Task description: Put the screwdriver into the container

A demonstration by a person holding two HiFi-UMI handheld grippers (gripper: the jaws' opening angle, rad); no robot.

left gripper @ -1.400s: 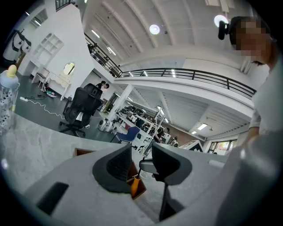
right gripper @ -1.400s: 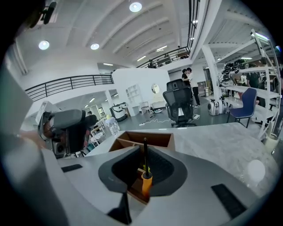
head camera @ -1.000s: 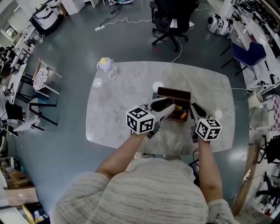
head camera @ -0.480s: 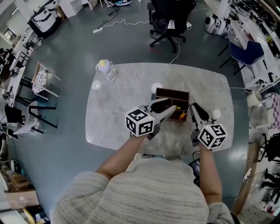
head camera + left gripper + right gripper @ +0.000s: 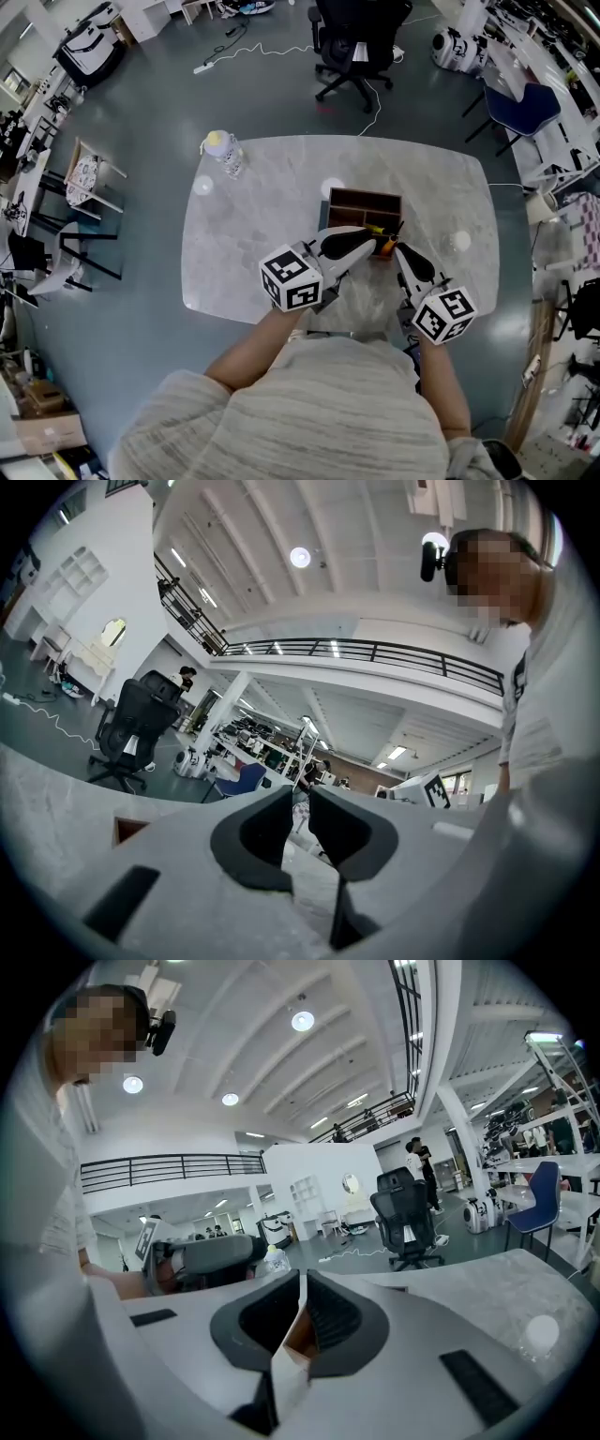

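orange-handled screwdriver (image 5: 385, 247) inside brown container (image 5: 362, 196)

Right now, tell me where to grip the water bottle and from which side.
I'd take the water bottle by its clear body, below the yellow cap, coming in level from the near side: it stands upright, with bare table around it.

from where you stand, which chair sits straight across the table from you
The black office chair, beyond the table's far edge. The blue chair stands off to the right, the pale-framed one off to the left.
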